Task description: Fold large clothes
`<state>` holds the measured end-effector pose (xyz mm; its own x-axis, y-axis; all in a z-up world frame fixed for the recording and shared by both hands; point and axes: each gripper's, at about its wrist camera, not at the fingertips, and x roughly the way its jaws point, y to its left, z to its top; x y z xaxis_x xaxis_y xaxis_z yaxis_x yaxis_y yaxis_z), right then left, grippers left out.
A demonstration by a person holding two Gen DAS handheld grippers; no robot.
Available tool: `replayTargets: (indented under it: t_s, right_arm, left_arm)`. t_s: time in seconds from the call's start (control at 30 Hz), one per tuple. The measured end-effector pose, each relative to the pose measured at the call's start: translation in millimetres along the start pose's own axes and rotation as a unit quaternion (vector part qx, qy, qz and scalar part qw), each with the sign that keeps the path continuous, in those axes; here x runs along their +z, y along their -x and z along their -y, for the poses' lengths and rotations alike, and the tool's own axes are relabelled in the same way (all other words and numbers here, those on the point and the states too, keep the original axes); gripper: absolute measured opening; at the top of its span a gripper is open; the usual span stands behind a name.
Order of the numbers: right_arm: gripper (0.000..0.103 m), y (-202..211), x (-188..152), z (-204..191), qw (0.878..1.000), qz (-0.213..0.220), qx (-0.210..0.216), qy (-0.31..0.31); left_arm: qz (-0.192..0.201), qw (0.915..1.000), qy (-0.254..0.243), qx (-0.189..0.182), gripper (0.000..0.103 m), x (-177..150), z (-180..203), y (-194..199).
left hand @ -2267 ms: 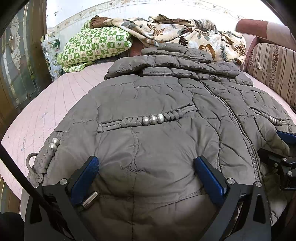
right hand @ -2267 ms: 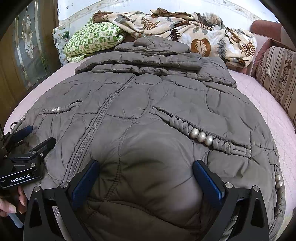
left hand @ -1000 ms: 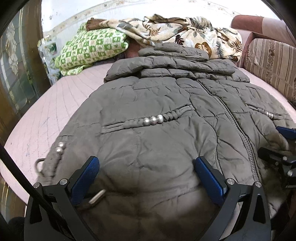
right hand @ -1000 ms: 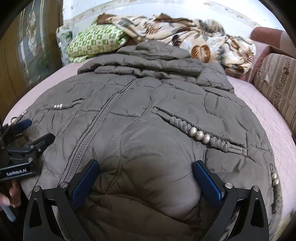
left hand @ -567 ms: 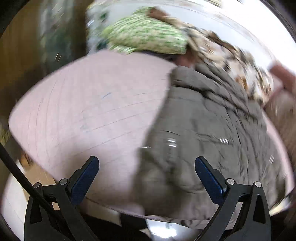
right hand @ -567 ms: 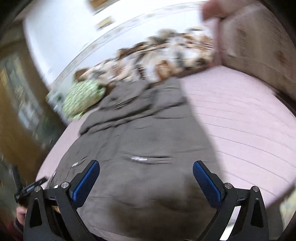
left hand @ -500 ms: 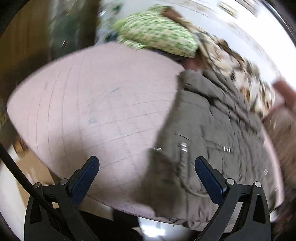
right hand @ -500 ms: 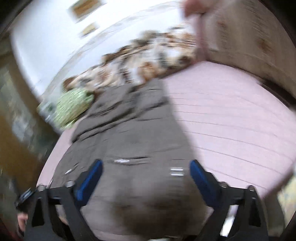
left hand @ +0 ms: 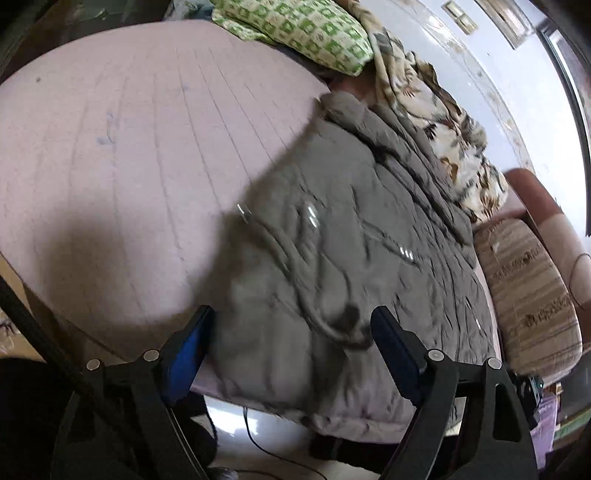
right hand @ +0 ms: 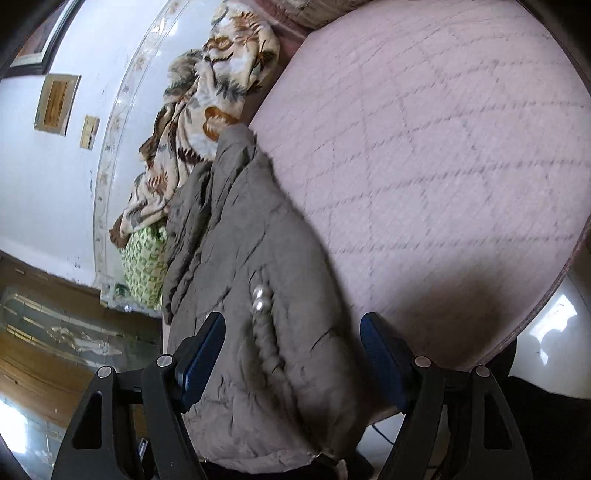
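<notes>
Left wrist view: grey quilted puffer jacket (left hand: 343, 236) lies flat on the pink mattress (left hand: 122, 155), hem at the near edge, hood end up by the green checked pillow (left hand: 295, 29) and floral blanket (left hand: 436, 110). Left gripper (left hand: 291, 343) is spread wide over the hem's left corner, nothing between the jaws. Jacket looks soft, bulky and light, shell likely slick, so I'd pinch a thick bite at a hem corner or side seam, not the flat panel. Motion blur smears the quilting; striped cushion (left hand: 524, 291) sits along the jacket's far side. Right wrist view: right gripper (right hand: 291, 347) also wide and empty, over the hem beside the braided pocket trim with metal beads (right hand: 260, 299). Jacket's left half is cut off by the frame; sleeves not distinguishable.
</notes>
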<state>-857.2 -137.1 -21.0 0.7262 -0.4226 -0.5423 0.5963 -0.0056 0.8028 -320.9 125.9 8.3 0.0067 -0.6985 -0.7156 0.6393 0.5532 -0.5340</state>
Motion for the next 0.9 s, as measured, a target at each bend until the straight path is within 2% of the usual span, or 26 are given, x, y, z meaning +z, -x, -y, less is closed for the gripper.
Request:
replayTargets:
  t_s: [0.1,0.17,0.23,0.3,0.33,0.4,0.43,0.5,0.57,0.6,0.7,0.77,0.83,0.9]
  right_arm:
    - [0.079,-5,-17,-9,1.000,-0.015,-0.007,0.026]
    - [0.071,-10,-26,-17,0.998,-0.016,-0.020,0.052]
    - [0.052,-15,-38,-28,0.996,-0.020,-0.031,0.084]
    - [0.042,-14,-46,-36,0.993,-0.010,-0.034,0.113]
    - [0.036,-11,-48,-44,0.990,0.005,-0.033,0.134]
    - [0.034,-4,-51,-61,0.984,0.032,-0.028,0.174]
    - [0.034,-4,-54,-72,0.977,0.042,-0.039,0.205]
    - [0.034,-10,-57,-78,0.971,0.047,-0.061,0.228]
    - [0.037,-17,-52,-72,0.973,0.043,-0.073,0.212]
    - [0.040,-22,-46,-63,0.978,0.035,-0.076,0.191]
    - [0.052,-31,-35,-40,0.988,0.012,-0.080,0.132]
    - [0.051,-31,-32,-28,0.994,0.007,-0.056,0.099]
    - [0.043,-31,-33,-32,0.992,0.010,-0.056,0.114]
    - [0.042,-31,-39,-36,0.988,0.018,-0.072,0.137]
  left_arm:
    - [0.007,0.9998,-0.016,0.005,0.085,-14,12,-2]
    - [0.014,0.9993,-0.032,0.015,0.079,-20,20,-3]
    - [0.024,0.9982,-0.048,0.027,0.075,-24,28,-4]
    - [0.035,0.9971,-0.057,0.036,0.064,-26,33,-3]
    - [0.043,0.9960,-0.065,0.045,0.062,-26,37,-3]
    - [0.056,0.9941,-0.076,0.053,0.059,-28,39,0]
    - [0.064,0.9928,-0.082,0.059,0.059,-28,42,0]
    - [0.067,0.9905,-0.093,0.077,0.059,-29,45,-4]
    - [0.062,0.9899,-0.095,0.085,0.060,-29,44,-9]
    - [0.061,0.9897,-0.095,0.088,0.065,-29,44,-11]
    - [0.062,0.9878,-0.105,0.097,0.074,-30,47,-15]
    - [0.067,0.9854,-0.115,0.106,0.074,-31,50,-16]
    - [0.074,0.9835,-0.124,0.109,0.066,-32,54,-15]
    - [0.075,0.9819,-0.128,0.118,0.063,-32,55,-17]
